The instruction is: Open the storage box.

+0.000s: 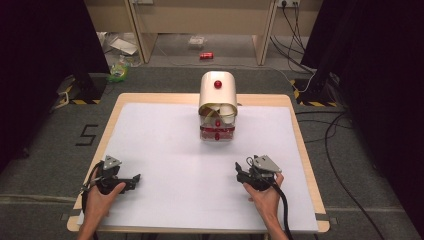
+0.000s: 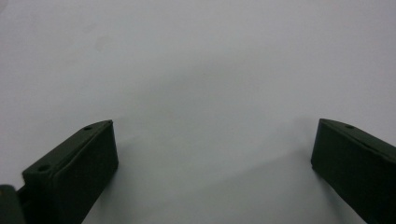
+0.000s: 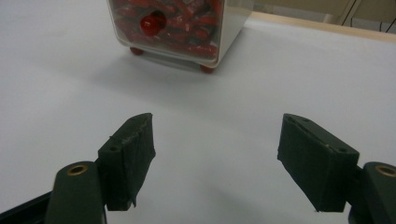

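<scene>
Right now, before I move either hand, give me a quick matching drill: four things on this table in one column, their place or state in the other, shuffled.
Things:
1. left gripper
2. right gripper
3. cream container with red knob
4. white mat

Places or states:
A. stands at the table's far middle, red pieces in its clear lower part
B. jaws open, aimed toward the container
C. covers most of the tabletop
D. jaws open over bare mat, near left corner

Pairs: 1-D, 2-B, 3-A, 4-C

We note a white sheet covering the wooden table; a red can and black cables lie on the floor.
</scene>
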The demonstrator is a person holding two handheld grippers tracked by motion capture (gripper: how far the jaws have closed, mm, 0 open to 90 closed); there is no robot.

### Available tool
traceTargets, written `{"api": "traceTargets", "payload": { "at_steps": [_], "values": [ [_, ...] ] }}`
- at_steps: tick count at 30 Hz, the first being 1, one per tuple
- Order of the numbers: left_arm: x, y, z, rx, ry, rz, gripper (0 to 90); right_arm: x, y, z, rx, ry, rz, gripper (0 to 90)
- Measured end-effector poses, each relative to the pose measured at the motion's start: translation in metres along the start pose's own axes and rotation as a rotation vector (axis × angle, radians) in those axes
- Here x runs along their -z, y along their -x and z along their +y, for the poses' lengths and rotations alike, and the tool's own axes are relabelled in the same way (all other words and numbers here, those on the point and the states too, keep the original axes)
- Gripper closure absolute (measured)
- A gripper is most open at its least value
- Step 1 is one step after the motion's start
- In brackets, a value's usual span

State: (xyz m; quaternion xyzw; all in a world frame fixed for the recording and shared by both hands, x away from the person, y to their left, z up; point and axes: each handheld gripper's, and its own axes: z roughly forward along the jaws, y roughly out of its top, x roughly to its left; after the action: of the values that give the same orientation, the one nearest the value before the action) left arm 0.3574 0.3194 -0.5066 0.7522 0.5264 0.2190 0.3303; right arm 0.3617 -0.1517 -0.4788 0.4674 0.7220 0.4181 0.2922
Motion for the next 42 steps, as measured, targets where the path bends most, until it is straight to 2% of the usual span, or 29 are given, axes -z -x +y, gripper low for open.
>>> {"api": "traceTargets", "payload": {
  "at_steps": [10,15,25,42],
  "values": [
    [0.0,0.0,0.0,0.0,0.0,0.001,0.0,-0.01,-0.011,0.004,0.018,0.02,-0.01,34.5],
    [0.0,0.0,0.0,0.0,0.0,0.001,0.0,-0.016,-0.016,0.006,0.001,0.034,-0.008,37.1],
    [0.0,0.0,0.0,0.0,0.0,0.002,0.0,-0.023,-0.02,0.009,-0.01,0.039,-0.004,38.5],
    [0.0,0.0,0.0,0.0,0.0,0.002,0.0,-0.037,-0.032,0.023,-0.019,0.079,0.003,39.3]
  ]
}}
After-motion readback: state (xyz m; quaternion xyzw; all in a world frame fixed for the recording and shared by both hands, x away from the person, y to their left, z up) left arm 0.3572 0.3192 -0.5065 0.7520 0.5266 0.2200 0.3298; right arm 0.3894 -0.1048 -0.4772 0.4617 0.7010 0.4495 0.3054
